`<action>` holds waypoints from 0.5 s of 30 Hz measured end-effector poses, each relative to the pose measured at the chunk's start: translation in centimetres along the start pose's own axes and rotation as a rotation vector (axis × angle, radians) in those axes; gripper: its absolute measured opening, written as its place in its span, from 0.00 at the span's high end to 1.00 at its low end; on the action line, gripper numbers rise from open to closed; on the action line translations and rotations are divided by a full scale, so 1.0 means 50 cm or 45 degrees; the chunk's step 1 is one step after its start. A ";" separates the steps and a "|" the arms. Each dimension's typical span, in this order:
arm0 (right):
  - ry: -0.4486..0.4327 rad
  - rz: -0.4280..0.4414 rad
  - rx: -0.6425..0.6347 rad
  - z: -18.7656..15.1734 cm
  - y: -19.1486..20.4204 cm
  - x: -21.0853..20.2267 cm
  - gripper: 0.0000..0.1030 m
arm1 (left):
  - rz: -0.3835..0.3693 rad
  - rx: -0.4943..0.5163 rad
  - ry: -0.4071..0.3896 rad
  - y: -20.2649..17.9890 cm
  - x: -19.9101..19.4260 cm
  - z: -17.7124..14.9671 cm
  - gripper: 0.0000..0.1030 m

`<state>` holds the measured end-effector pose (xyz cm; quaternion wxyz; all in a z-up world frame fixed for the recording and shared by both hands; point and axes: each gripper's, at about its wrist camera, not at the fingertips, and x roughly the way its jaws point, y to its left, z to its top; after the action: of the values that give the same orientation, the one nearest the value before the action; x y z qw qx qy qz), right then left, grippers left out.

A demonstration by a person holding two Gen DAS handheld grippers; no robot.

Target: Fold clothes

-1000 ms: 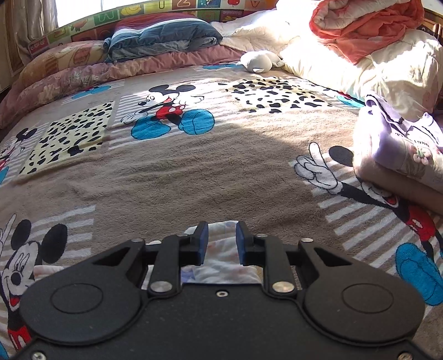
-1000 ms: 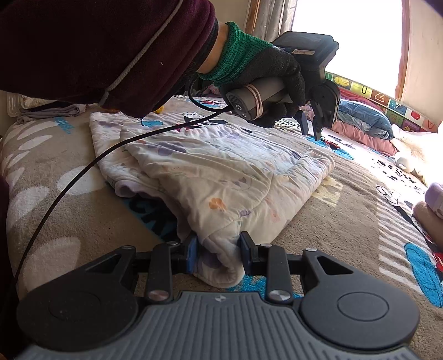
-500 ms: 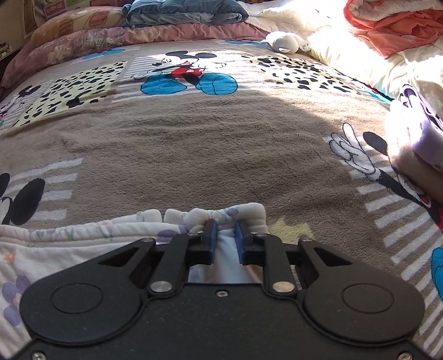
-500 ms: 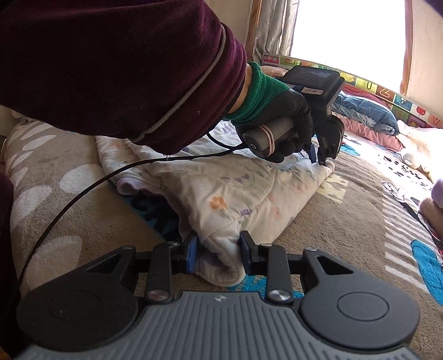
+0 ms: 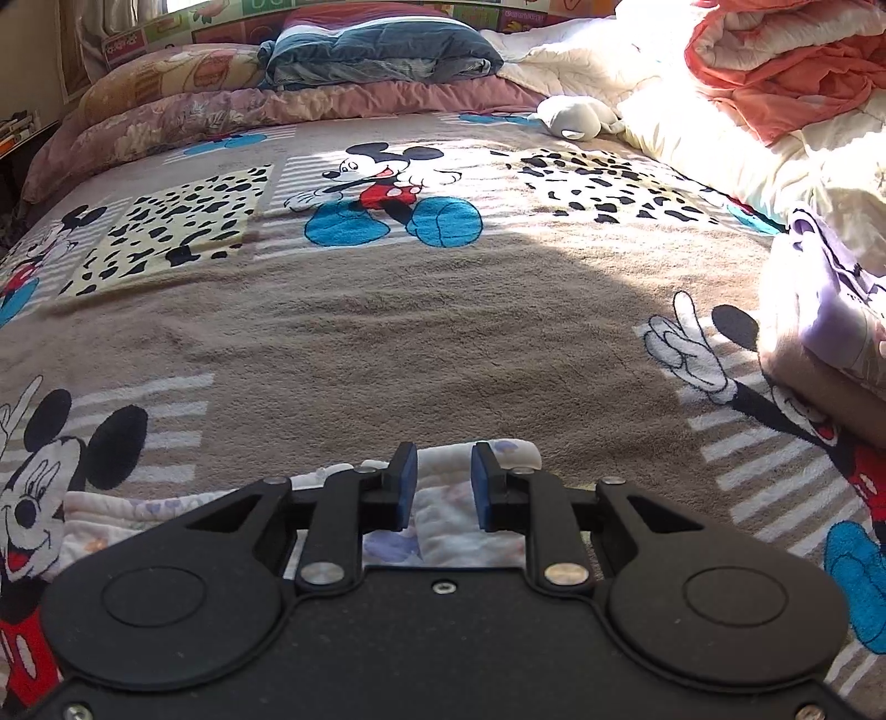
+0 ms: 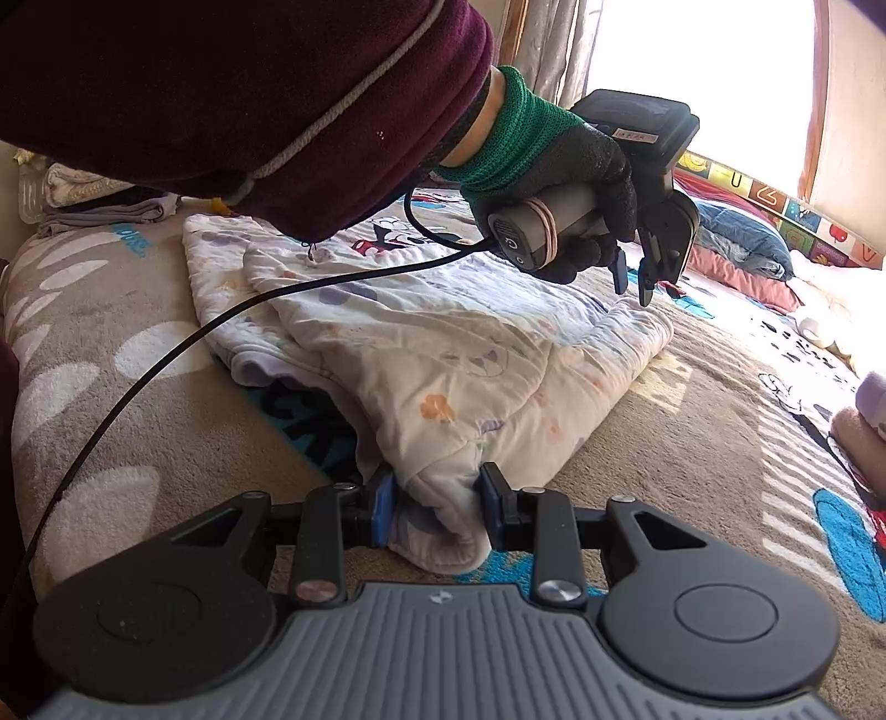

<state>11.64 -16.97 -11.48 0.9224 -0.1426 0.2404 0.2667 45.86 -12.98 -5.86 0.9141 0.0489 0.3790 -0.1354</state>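
A white quilted garment with small flower prints (image 6: 443,354) lies folded on the Mickey Mouse bedspread (image 6: 692,443). My right gripper (image 6: 437,507) is shut on the garment's near corner, with cloth bunched between its blue pads. My left gripper (image 6: 631,282) hangs open just above the garment's far edge, apart from the cloth. In the left wrist view that edge (image 5: 443,509) shows below my open left gripper (image 5: 443,484).
A folded purple and tan pile (image 5: 819,321) sits to the right. Pillows (image 5: 382,50), a cream quilt (image 5: 692,111) and an orange blanket (image 5: 786,61) lie at the bed's head. A small white plush (image 5: 570,113) is there too. A cable (image 6: 166,354) crosses the garment.
My left gripper pinched the garment's far edge half a second ago, then opened and lifted off it. My right gripper kept its hold on the near corner.
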 end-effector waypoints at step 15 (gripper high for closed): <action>0.008 0.024 0.004 0.000 -0.005 0.005 0.67 | 0.132 0.120 0.089 -0.020 0.060 -0.029 0.75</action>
<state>11.98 -17.05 -11.57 0.9193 -0.1399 0.2451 0.2744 46.61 -14.27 -8.98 0.9028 0.1161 0.4009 -0.1038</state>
